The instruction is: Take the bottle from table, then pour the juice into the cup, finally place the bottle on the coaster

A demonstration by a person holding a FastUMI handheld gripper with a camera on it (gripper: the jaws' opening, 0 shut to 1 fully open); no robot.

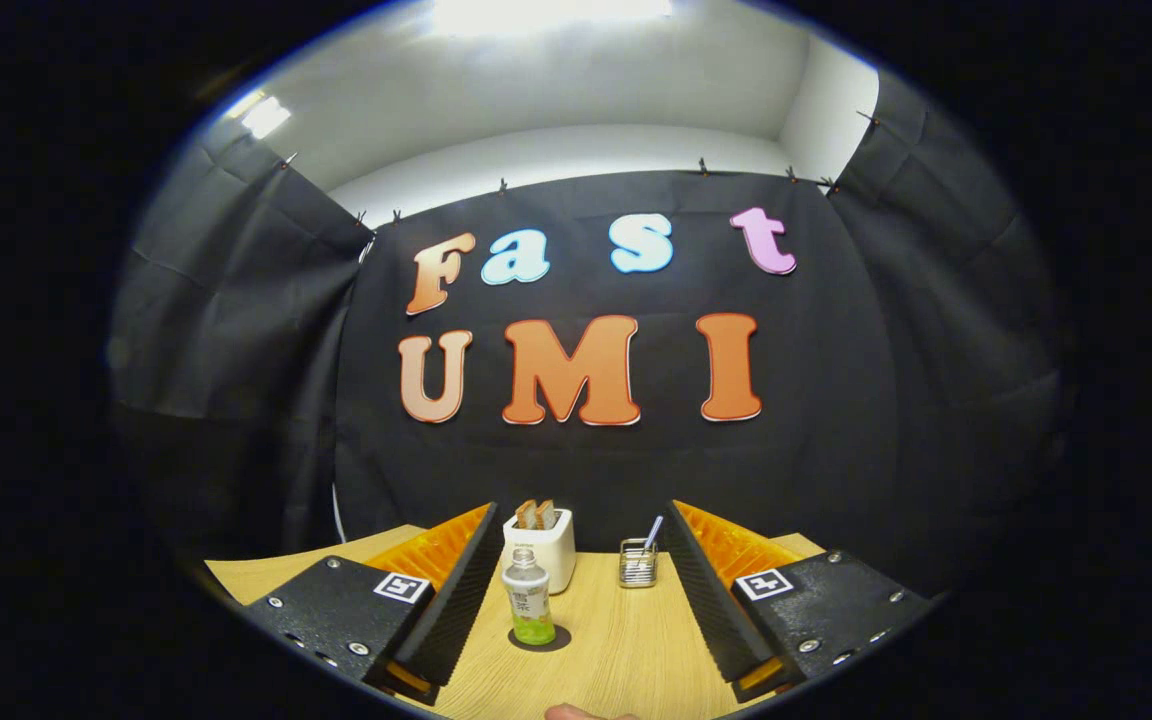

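Observation:
A small clear bottle [526, 598] with a white label and a little green juice at its bottom stands upright on a dark round coaster [542, 638] on the wooden table [626, 650]. It lies between my fingers, close to the left one and touching neither. My gripper [581, 508] is open, its black and orange fingers spread wide with nothing held. Beyond the bottle to the right, a small metal mesh cup [638, 564] holds a thin stick, near the right finger.
A white toaster [542, 546] with two slices of bread in it stands just behind the bottle, against the black cloth wall. A fingertip [576, 712] of a person's hand pokes in at the near table edge.

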